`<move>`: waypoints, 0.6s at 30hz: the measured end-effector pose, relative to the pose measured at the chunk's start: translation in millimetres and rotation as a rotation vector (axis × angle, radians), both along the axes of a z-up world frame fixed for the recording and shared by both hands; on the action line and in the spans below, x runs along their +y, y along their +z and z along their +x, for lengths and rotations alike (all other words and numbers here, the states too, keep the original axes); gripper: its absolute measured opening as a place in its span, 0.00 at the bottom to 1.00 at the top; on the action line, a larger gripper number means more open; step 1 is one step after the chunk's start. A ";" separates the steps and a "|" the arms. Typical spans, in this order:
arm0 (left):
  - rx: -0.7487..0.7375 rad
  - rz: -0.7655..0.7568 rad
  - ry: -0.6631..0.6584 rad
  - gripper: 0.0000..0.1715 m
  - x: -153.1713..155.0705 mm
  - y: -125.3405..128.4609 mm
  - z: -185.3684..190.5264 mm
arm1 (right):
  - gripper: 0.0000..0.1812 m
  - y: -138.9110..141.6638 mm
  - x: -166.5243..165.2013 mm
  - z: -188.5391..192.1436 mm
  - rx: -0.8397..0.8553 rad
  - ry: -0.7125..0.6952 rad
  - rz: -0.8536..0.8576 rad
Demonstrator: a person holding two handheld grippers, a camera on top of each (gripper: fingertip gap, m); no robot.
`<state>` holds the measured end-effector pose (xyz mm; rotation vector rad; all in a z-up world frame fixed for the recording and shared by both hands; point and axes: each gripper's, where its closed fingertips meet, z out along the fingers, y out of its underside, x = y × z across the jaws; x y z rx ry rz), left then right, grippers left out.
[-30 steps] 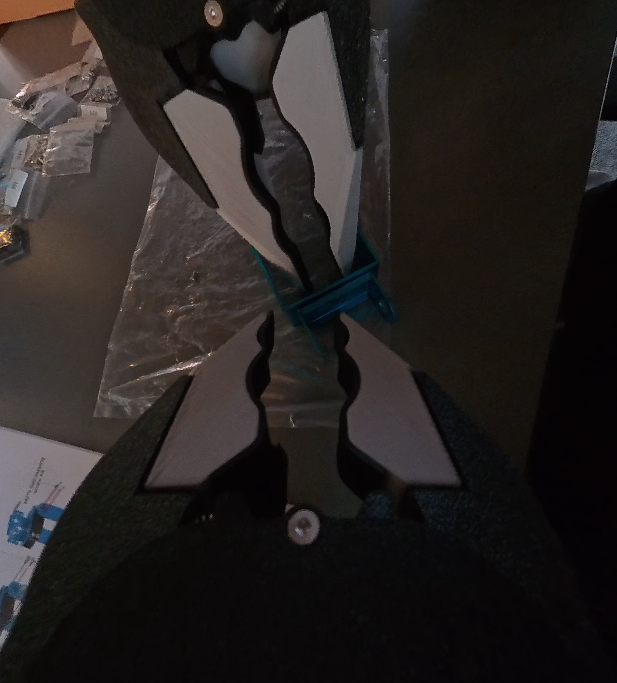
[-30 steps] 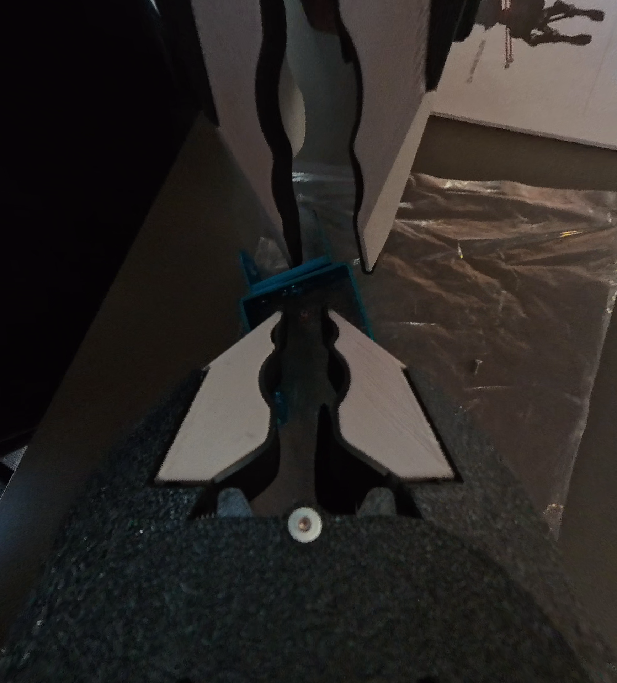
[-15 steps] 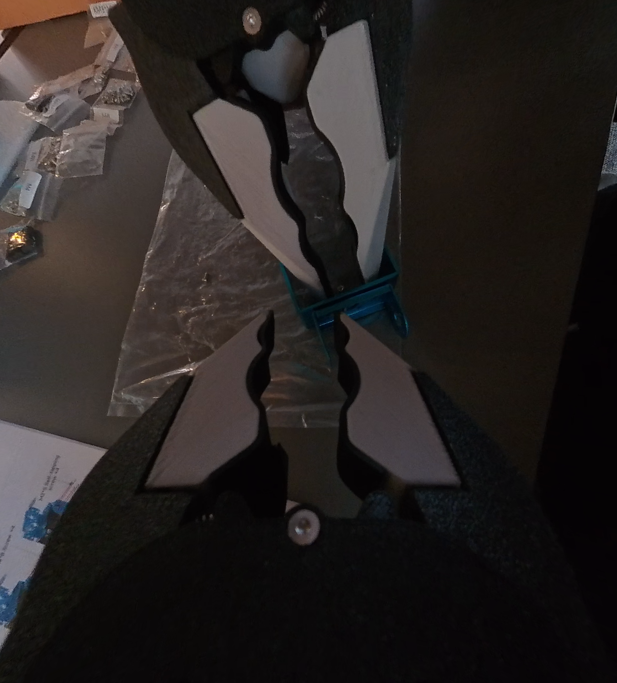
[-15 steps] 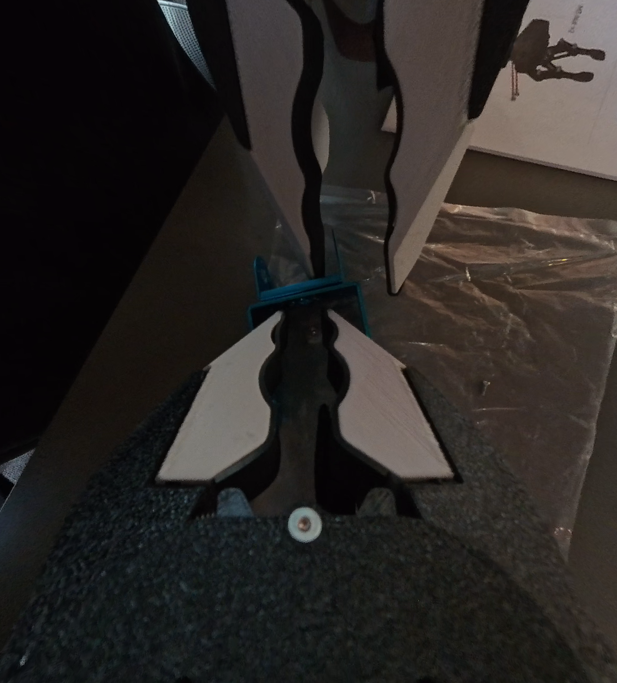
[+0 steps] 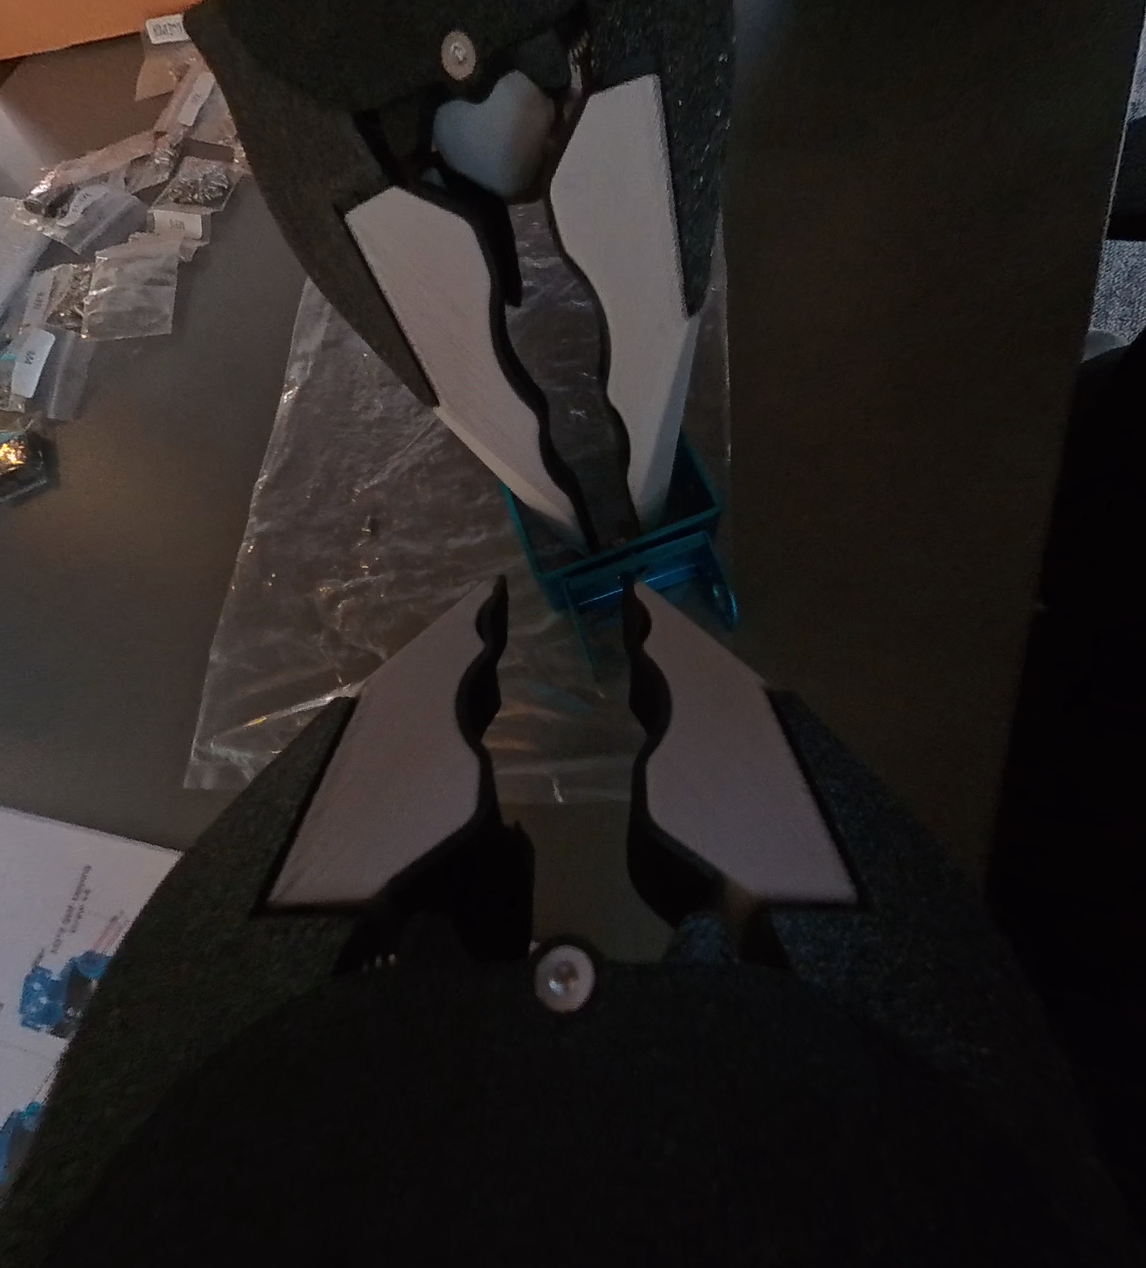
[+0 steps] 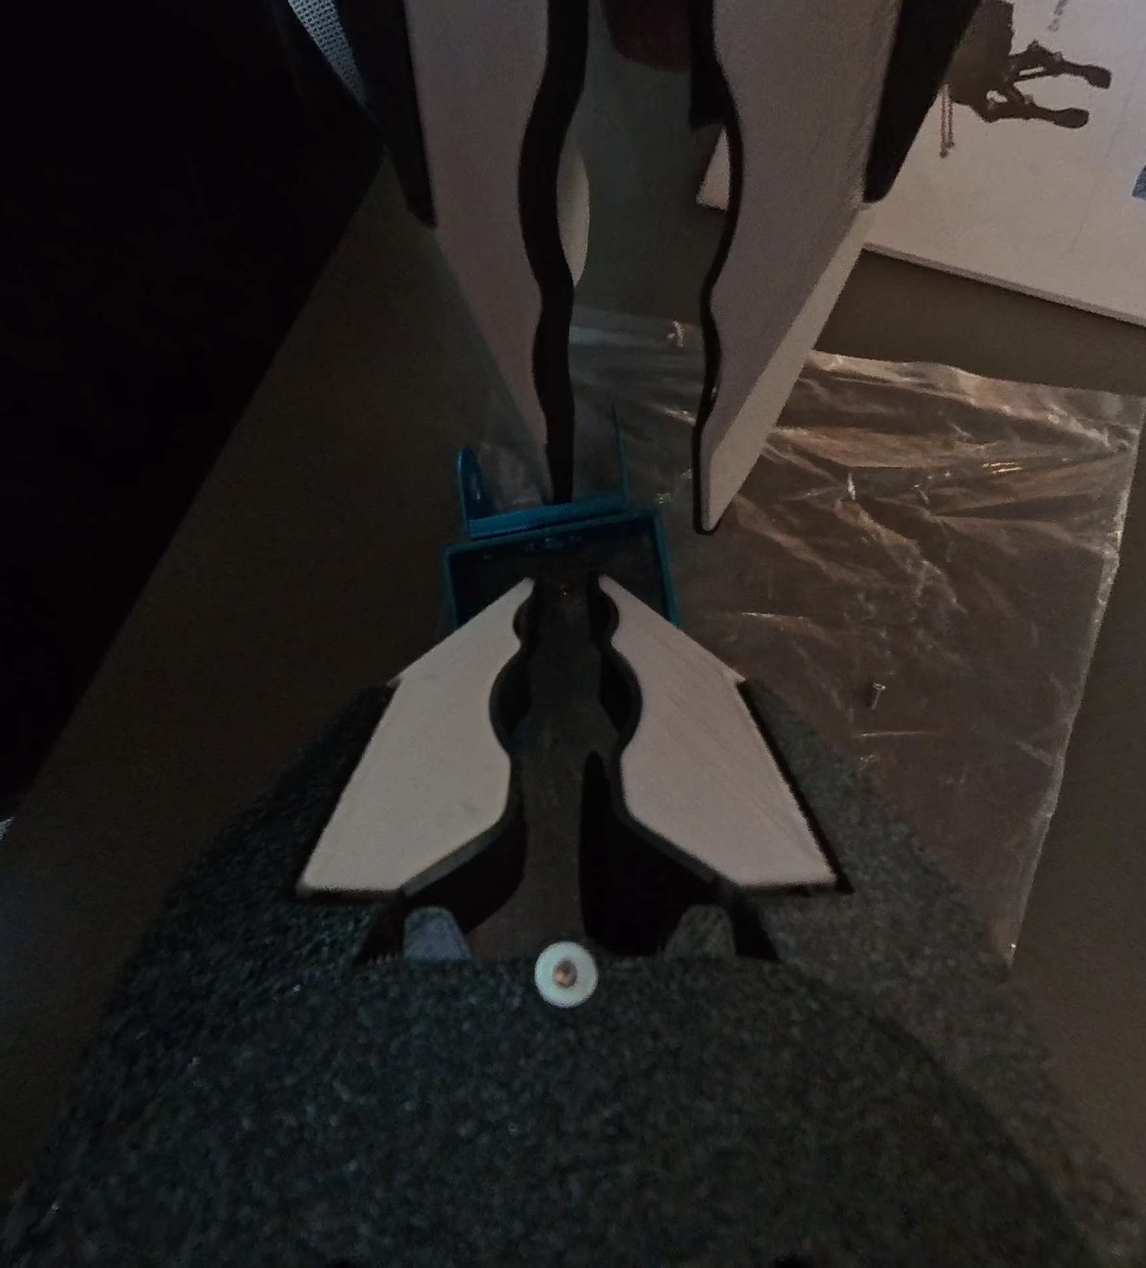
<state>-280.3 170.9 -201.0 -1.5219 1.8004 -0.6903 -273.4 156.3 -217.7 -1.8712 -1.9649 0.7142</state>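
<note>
A small blue metal bracket (image 5: 652,569) stands on a clear plastic bag (image 5: 364,583) on the dark table. My left gripper (image 5: 564,583) is open, with its right fingertip at the bracket's near wall. In the right wrist view the left gripper (image 6: 632,511) comes down from above. One of its tips is at the bracket (image 6: 542,525) and the other is beside it, over the bag. My right gripper (image 6: 564,583) has its jaws a narrow gap apart, with the tips inside the bracket. It also shows in the left wrist view (image 5: 614,521). Whether it pinches anything is hidden in shadow.
Several small bags of parts (image 5: 110,274) lie at the far left by a cardboard box (image 5: 41,20). A printed sheet (image 5: 21,960) lies near left and shows again in the right wrist view (image 6: 1036,171). A loose screw (image 6: 875,693) rests on the bag (image 6: 899,549). The table edge (image 5: 1078,412) runs close on the right.
Both views have shifted slightly. The left gripper has wavered a little over the bracket. The bracket stays put on the bag, and neither gripper's jaw gap has changed.
</note>
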 end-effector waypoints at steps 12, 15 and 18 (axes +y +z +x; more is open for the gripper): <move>-0.003 -0.001 0.008 0.19 1.9 0.7 0.5 | 0.05 -0.4 0.6 0.3 -0.011 -0.001 0.032; 0.000 0.005 0.007 0.19 0.9 0.4 0.8 | 0.01 -0.5 -1.5 -0.1 -0.007 0.013 0.036; 0.006 0.006 0.013 0.19 0.7 0.5 -0.4 | 0.01 -0.3 -1.6 -0.2 -0.004 0.021 0.055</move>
